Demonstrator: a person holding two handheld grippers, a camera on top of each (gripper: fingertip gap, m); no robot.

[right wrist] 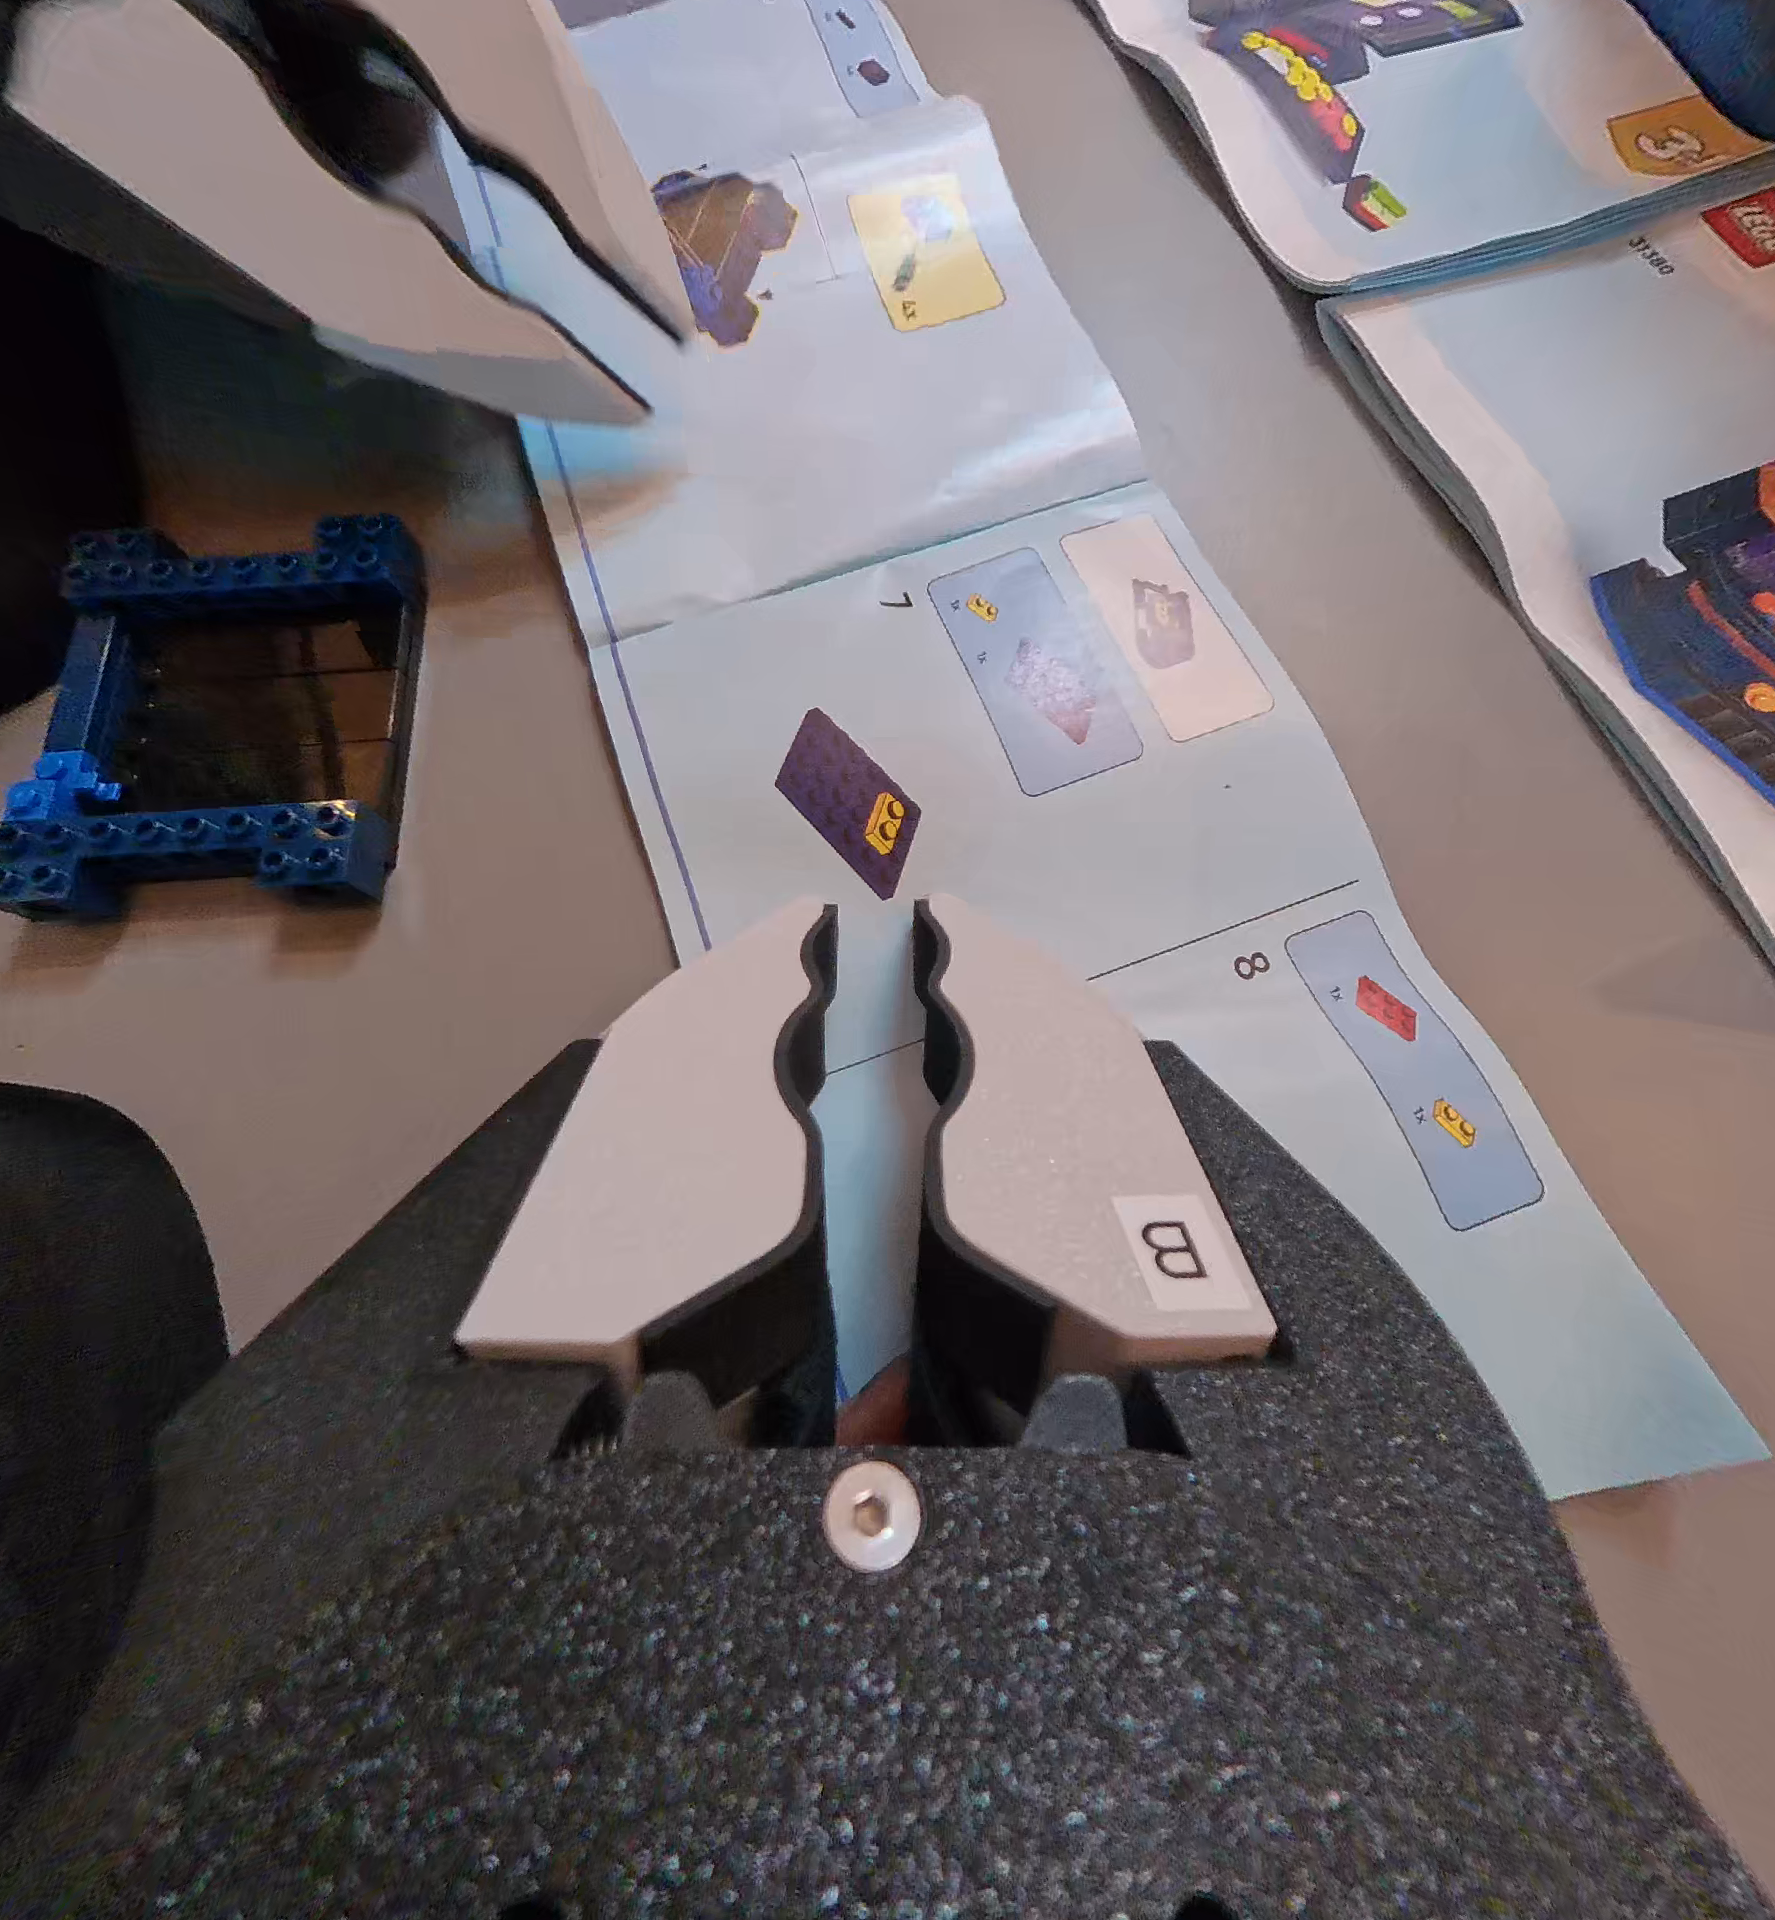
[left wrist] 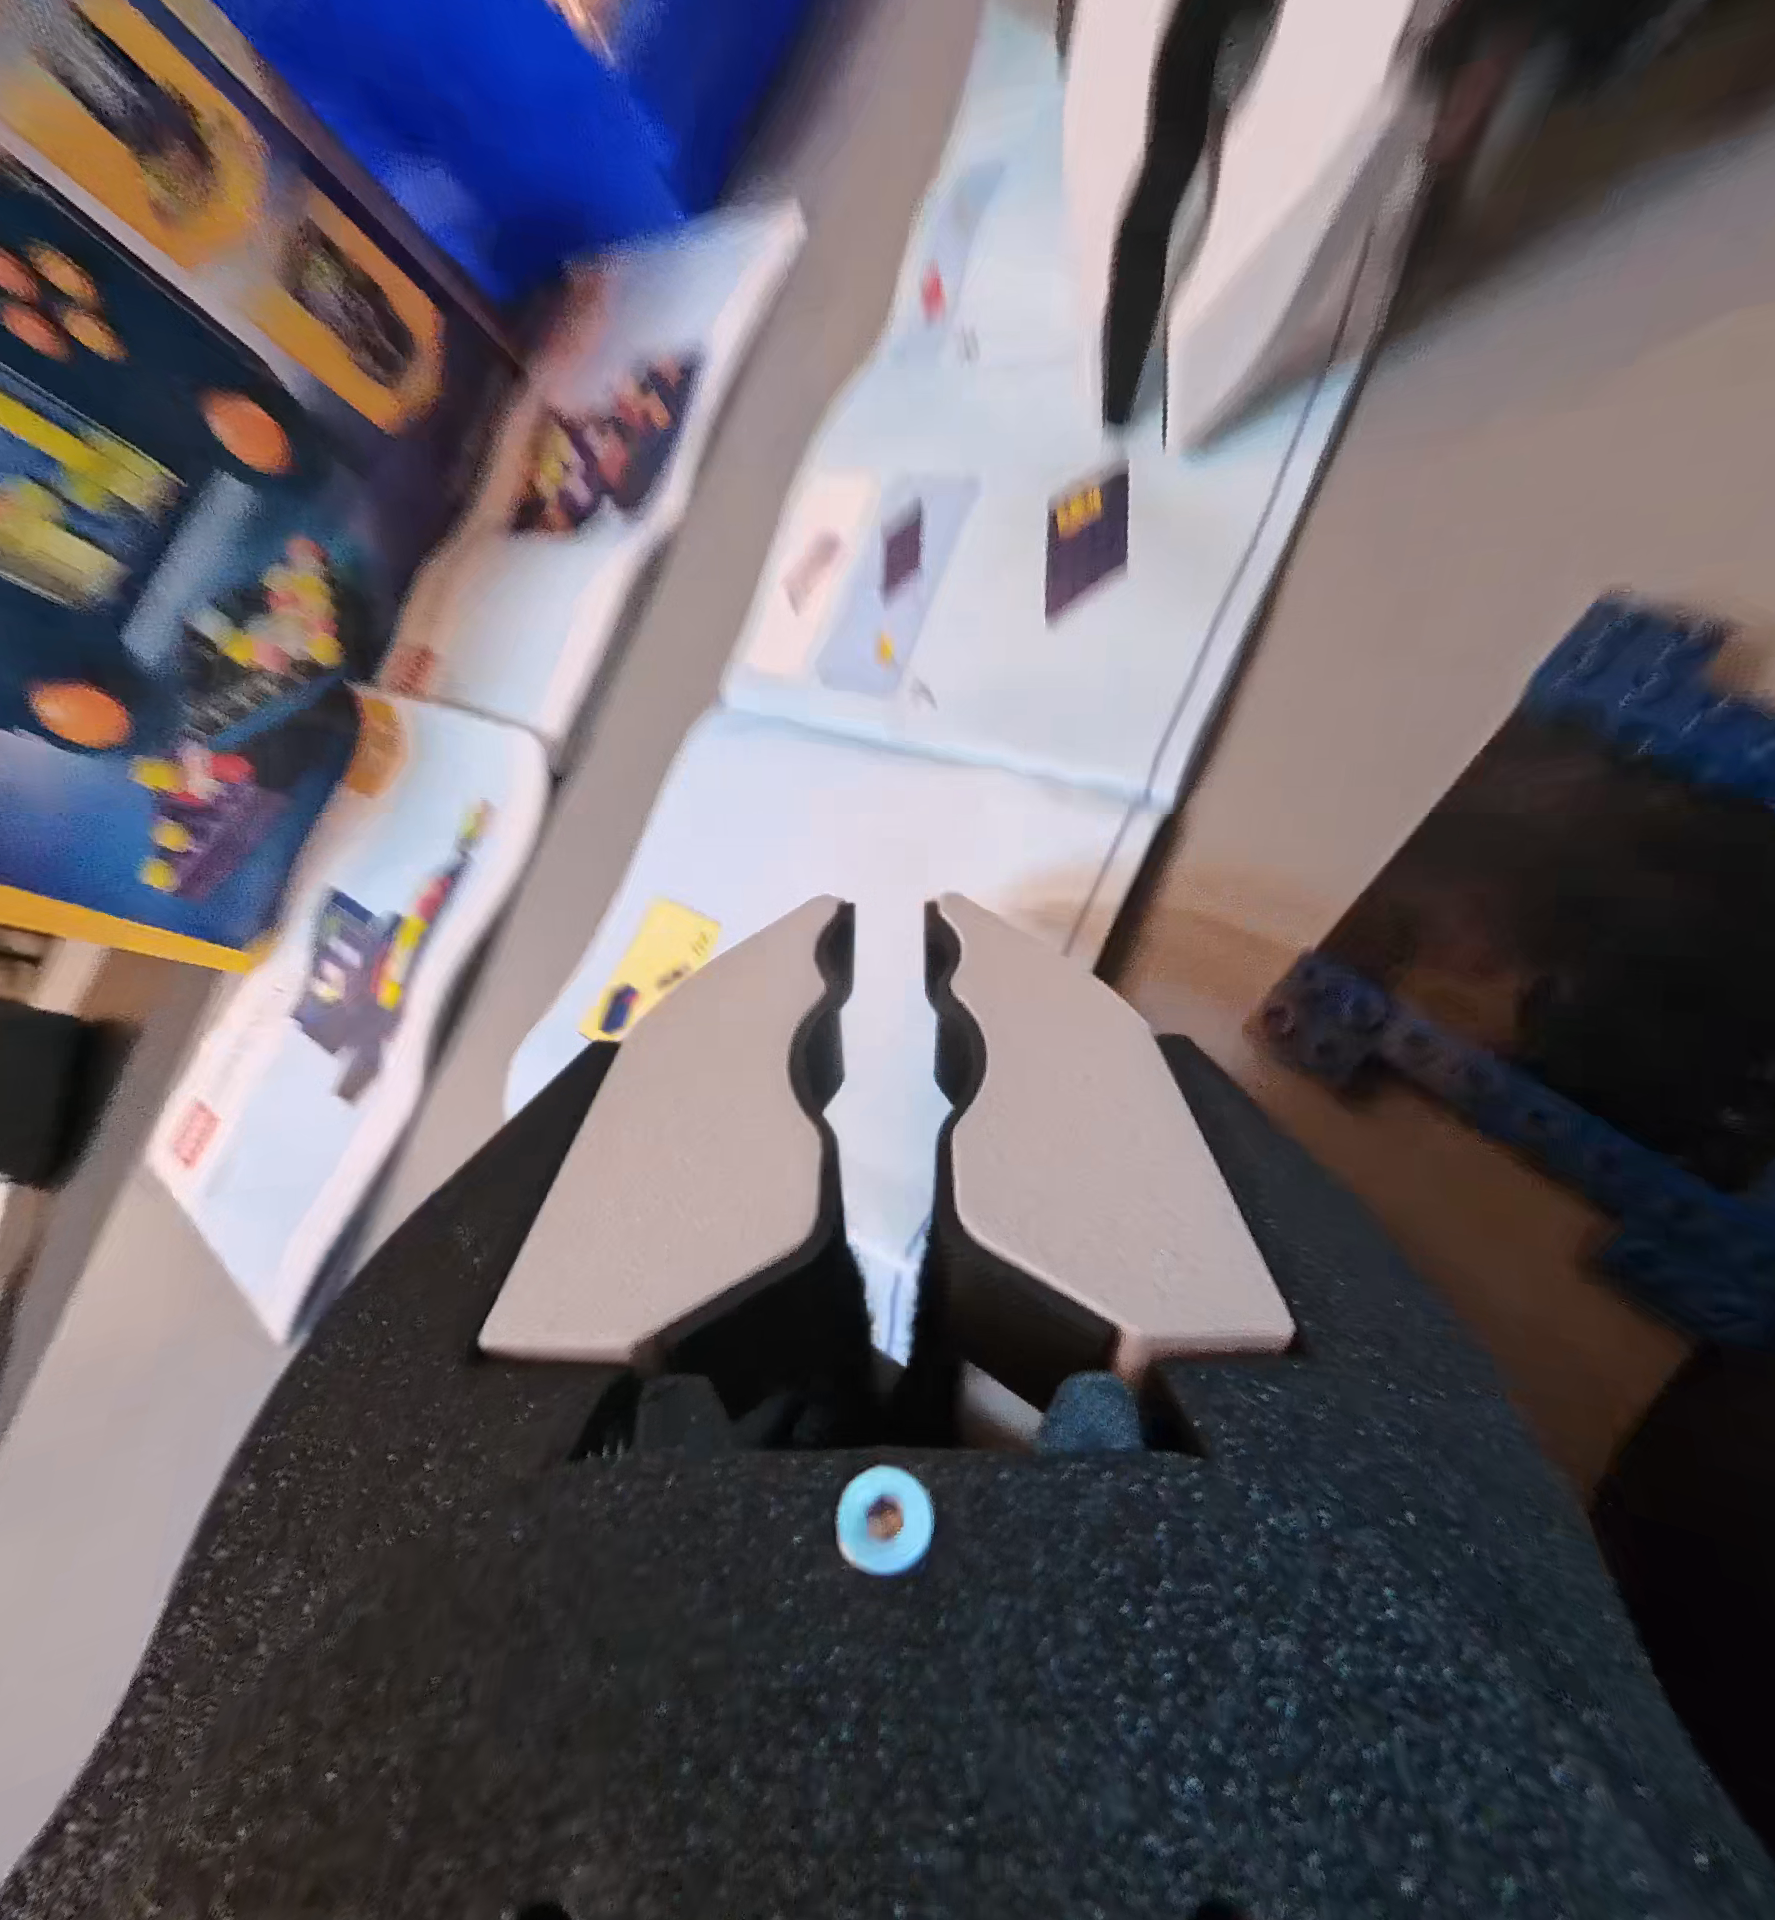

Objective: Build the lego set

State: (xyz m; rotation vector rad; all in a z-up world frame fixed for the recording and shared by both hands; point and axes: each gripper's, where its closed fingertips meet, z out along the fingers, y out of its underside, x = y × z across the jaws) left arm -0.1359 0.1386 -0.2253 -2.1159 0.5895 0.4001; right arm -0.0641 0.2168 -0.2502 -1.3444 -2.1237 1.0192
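My left gripper (left wrist: 885,909) is open by a narrow gap with nothing between its pads. It hovers over the near page of an open light-blue instruction booklet (left wrist: 914,810), and the view is blurred. In the right wrist view the left gripper (right wrist: 663,372) is at the upper left, above the booklet's far page (right wrist: 862,468). My right gripper (right wrist: 875,909) is also open by a narrow gap and empty, just above the booklet's nearer page below a printed purple plate (right wrist: 847,800). A dark-blue brick frame with a dark window (right wrist: 218,717) sits on the table to the left, also seen in the left wrist view (left wrist: 1641,935).
Two closed booklets (right wrist: 1589,468) (right wrist: 1434,156) lie to the right of the open one on the grey table (right wrist: 447,1039). A colourful toy box (left wrist: 135,520) stands behind them. A dark soft shape (right wrist: 31,1351) fills the lower left of the right wrist view. The gap from one gripper's tips to the other's is roughly 12 centimeters.
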